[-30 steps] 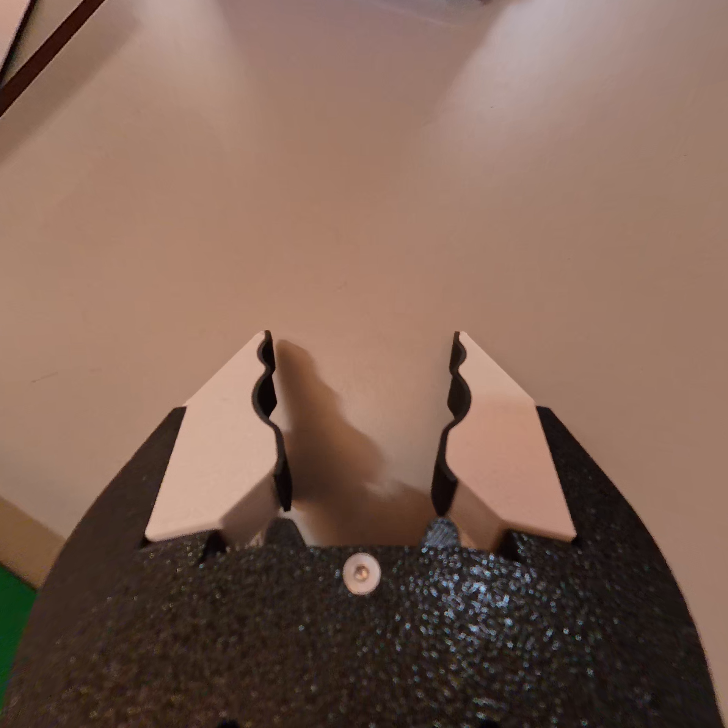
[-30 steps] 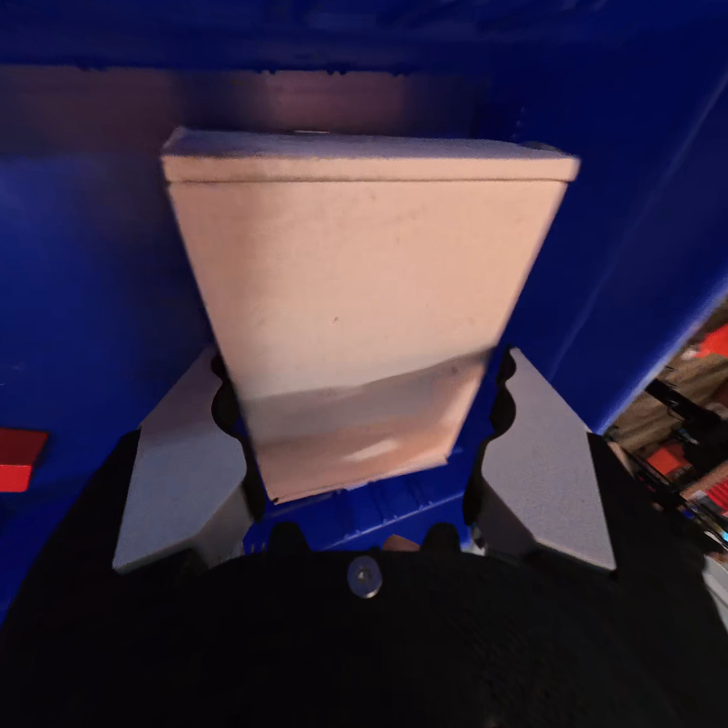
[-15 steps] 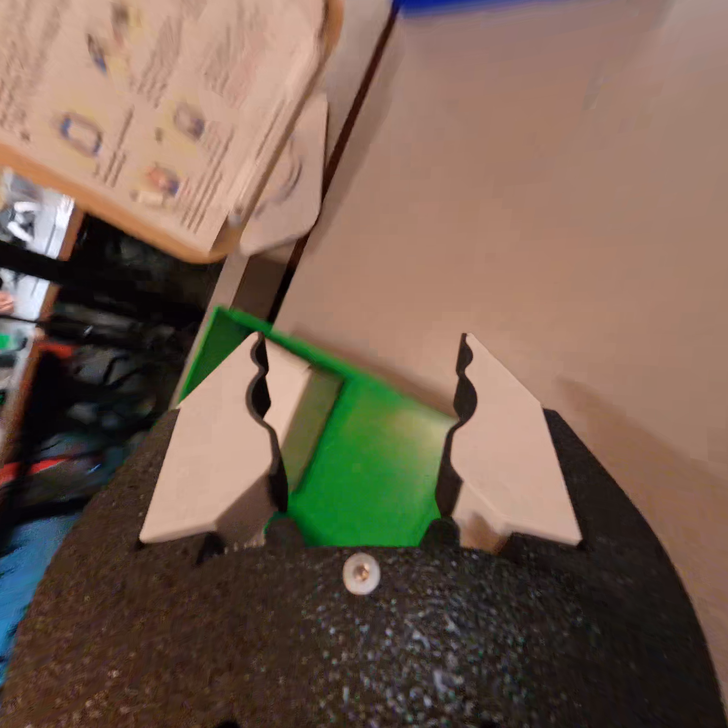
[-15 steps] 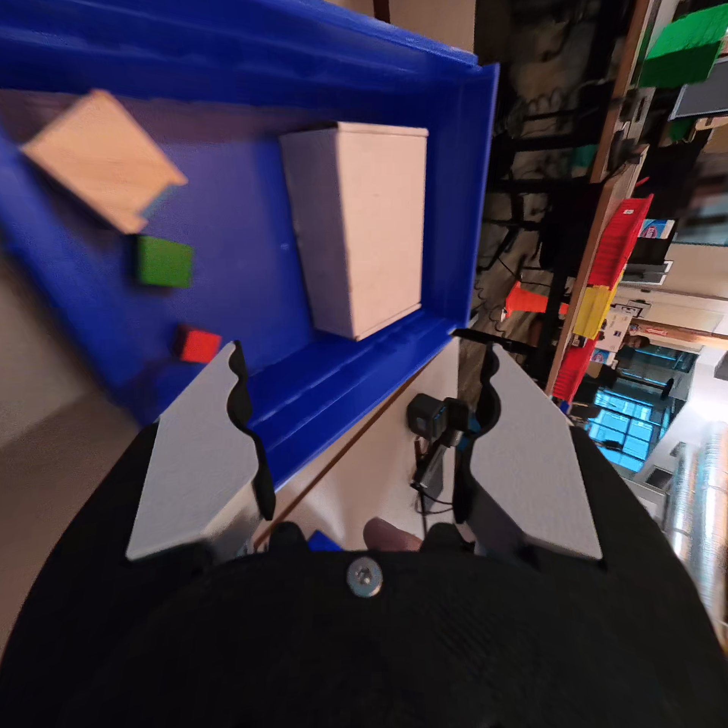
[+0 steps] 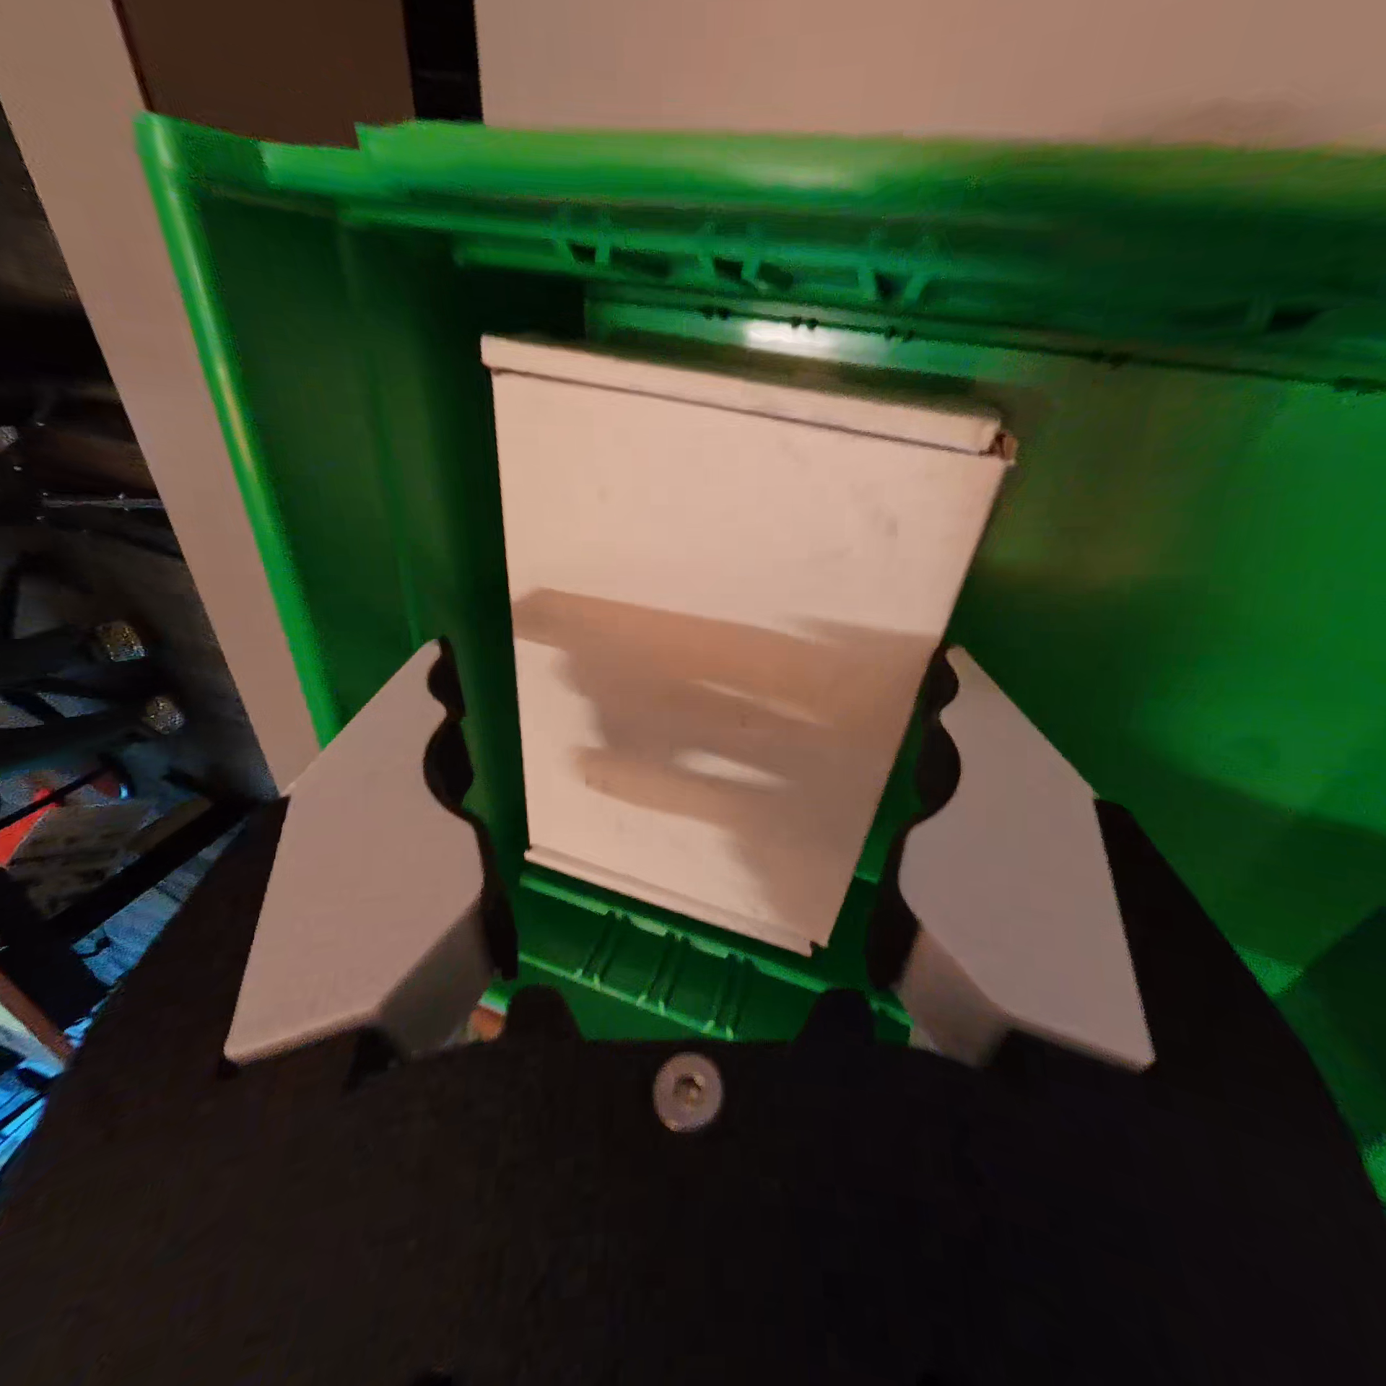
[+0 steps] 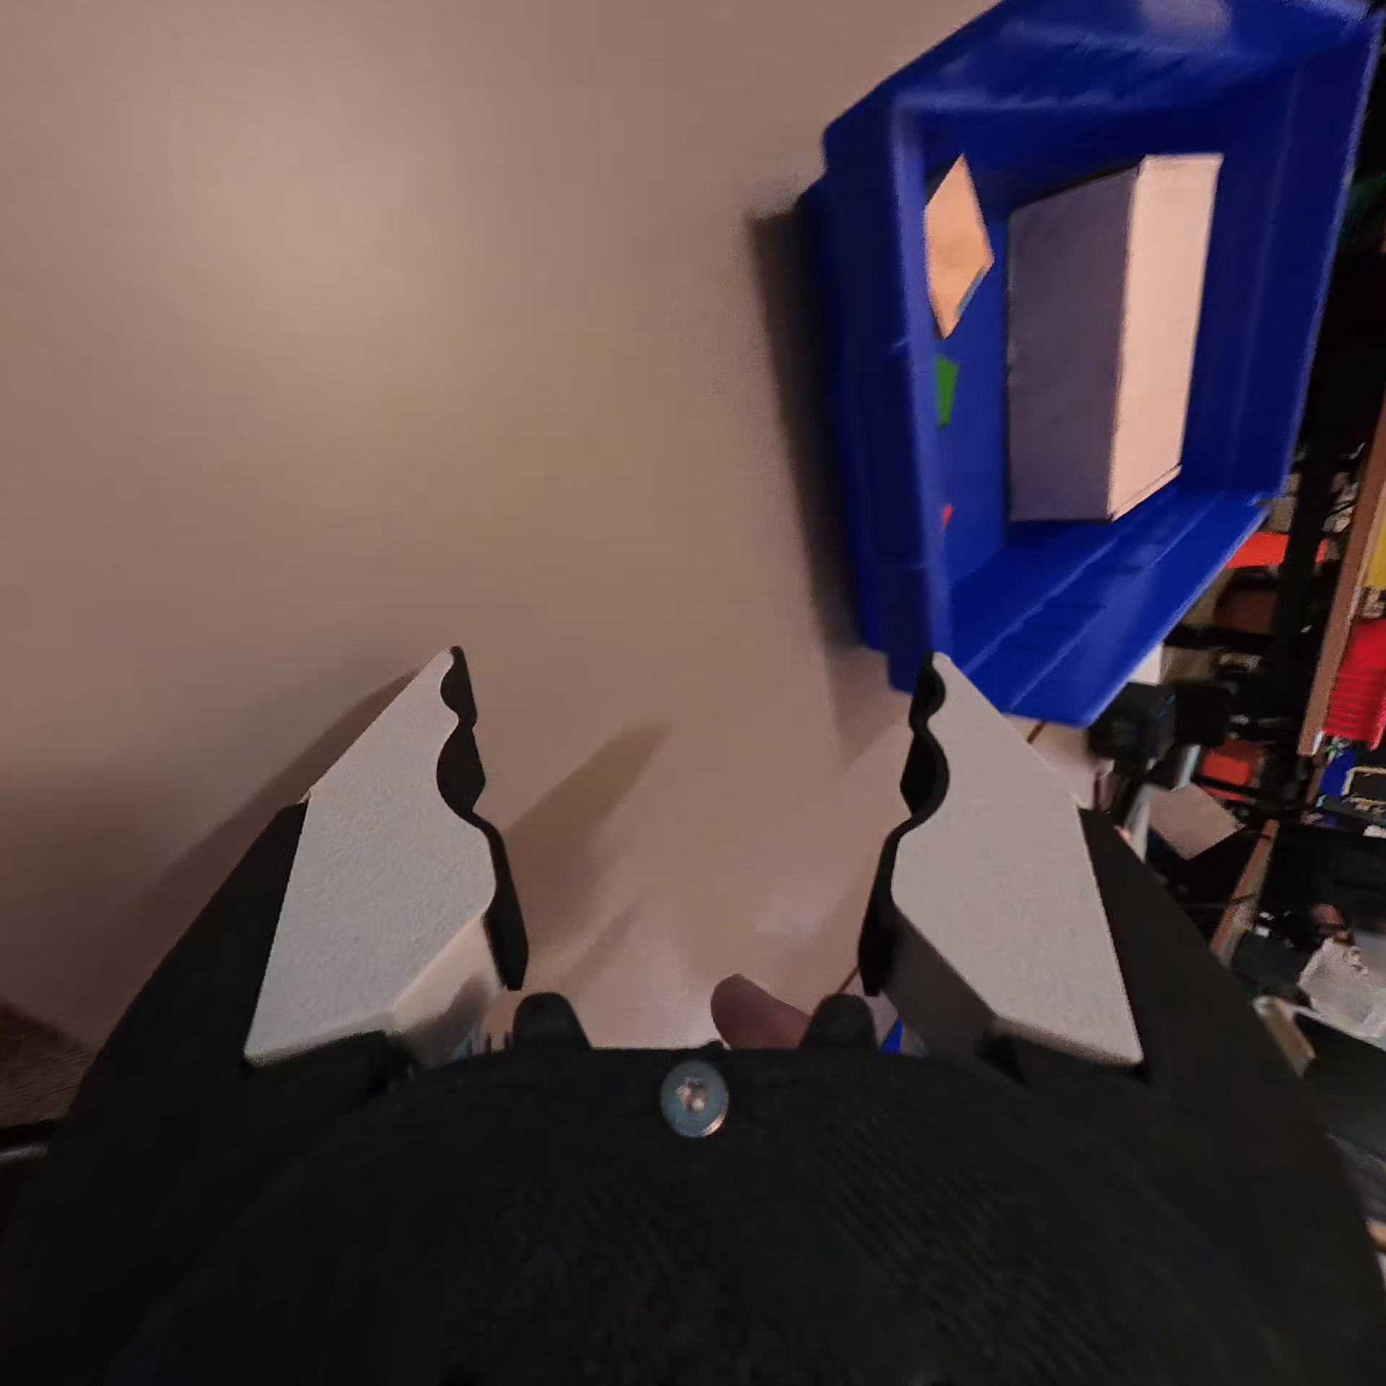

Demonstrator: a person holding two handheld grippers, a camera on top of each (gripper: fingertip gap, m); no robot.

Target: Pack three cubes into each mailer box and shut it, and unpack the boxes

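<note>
In the left wrist view a shut white mailer box (image 5: 735,540) lies in a green bin (image 5: 1162,600). My left gripper (image 5: 694,667) is open, with its fingers on either side of the box's near end; I cannot tell whether they touch it. In the right wrist view my right gripper (image 6: 694,660) is open and empty over the beige table (image 6: 375,375). To its upper right a blue bin (image 6: 1050,600) holds another shut white mailer box (image 6: 1155,322), a tan wooden cube (image 6: 956,247), a green cube (image 6: 945,390) and a red cube (image 6: 946,516).
The green bin sits at the table's left edge, with dark clutter (image 5: 90,750) beyond the edge. The blue bin sits at the table's right edge, with shelves and equipment (image 6: 1312,750) beyond. A person's fingertip (image 6: 750,1012) shows under the right gripper.
My left gripper swung from the bare table to the green bin and now straddles the box there. My right gripper let go of the white box in the blue bin and drew back over the table.
</note>
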